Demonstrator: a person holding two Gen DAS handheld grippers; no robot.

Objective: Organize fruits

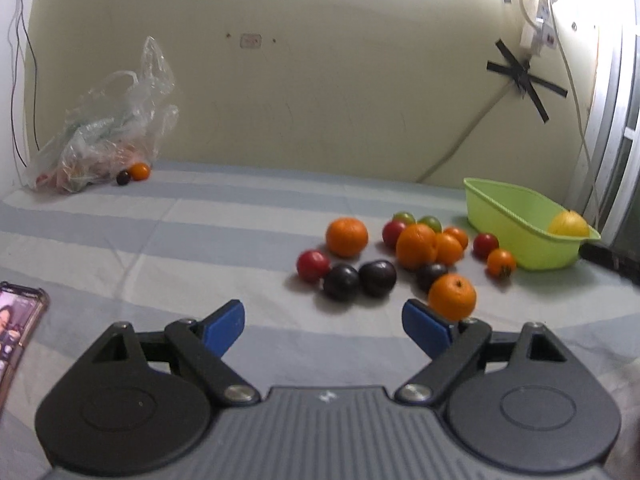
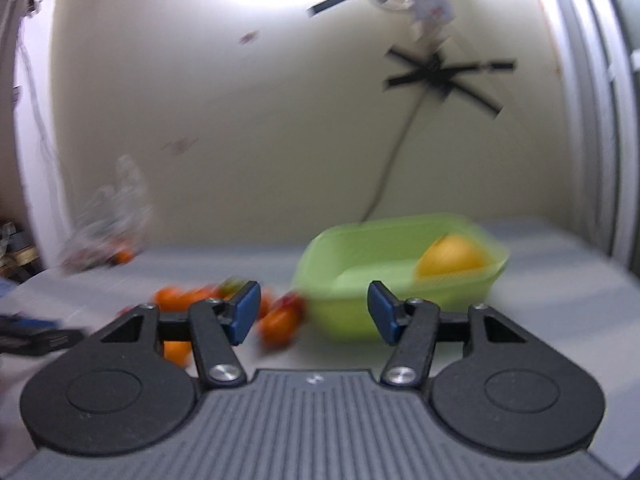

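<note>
Loose fruit lies on a striped grey-blue cloth [image 1: 224, 216]: oranges [image 1: 347, 237], red tomatoes [image 1: 313, 265], dark plums [image 1: 377, 278] and green tomatoes [image 1: 430, 222]. A light green basket [image 1: 516, 220] at the right holds one yellow fruit [image 1: 569, 224]. My left gripper [image 1: 324, 326] is open and empty, short of the pile, with an orange [image 1: 453, 297] just beyond its right pad. In the blurred right wrist view my right gripper [image 2: 314, 312] is open with nothing between its pads, facing the green basket [image 2: 360, 304] and the yellow fruit [image 2: 450, 260].
A clear plastic bag [image 1: 108, 128] with produce sits at the back left by the wall, a small orange fruit [image 1: 140, 171] and a dark one [image 1: 123, 178] beside it. A phone [image 1: 16, 328] lies at the left edge. A cable [image 1: 460, 140] runs down the wall.
</note>
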